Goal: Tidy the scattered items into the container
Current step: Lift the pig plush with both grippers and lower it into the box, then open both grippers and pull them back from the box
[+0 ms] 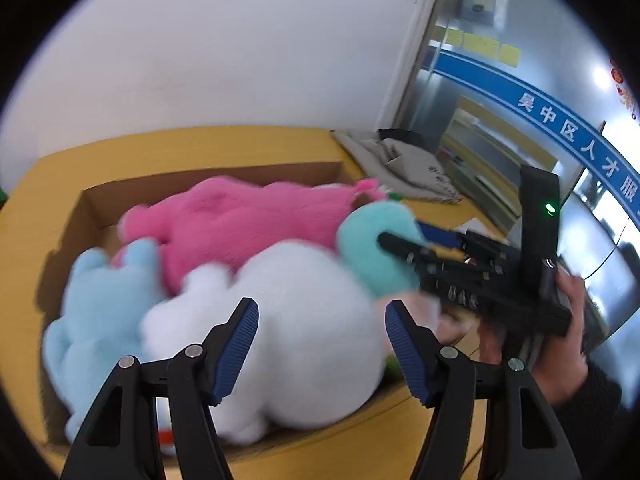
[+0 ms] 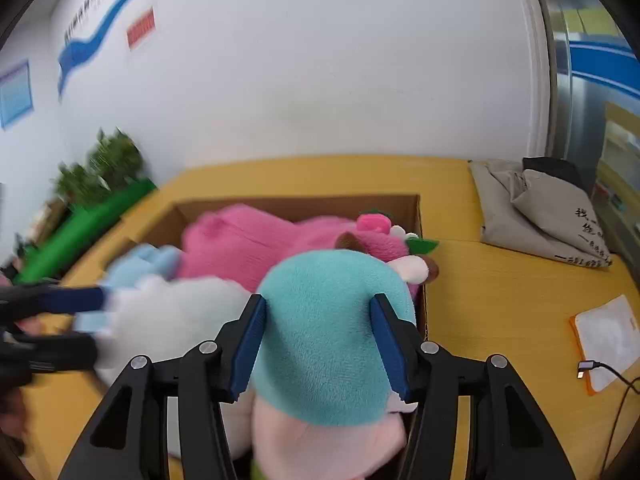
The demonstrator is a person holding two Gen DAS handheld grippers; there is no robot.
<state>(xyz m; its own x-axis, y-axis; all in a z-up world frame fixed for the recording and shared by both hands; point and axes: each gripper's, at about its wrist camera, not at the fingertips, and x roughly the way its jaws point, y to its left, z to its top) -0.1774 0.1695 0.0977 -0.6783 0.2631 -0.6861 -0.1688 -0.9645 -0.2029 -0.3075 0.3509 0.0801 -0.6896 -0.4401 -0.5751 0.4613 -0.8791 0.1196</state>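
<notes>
Clamping the teal plush (image 2: 320, 332) — right hand-held gripper (image 2: 318, 344) over box (image 2: 304, 202).

Left tongs (image 1: 322, 344) stand parted and empty; right tongs (image 2: 318, 344) are clamped shut, angled down.

Bright, even indoor light; soft shadow inside cardboard box (image 1: 96, 208). Motion blur smears plush toys (image 1: 280, 320), perhaps worst at left. Fisheye bends desk edges (image 2: 500, 280); corners black

Plush toys (image 1: 280, 300) crowd the cardboard box (image 1: 208, 178); tabletop (image 2: 500, 300) beside open.
</notes>
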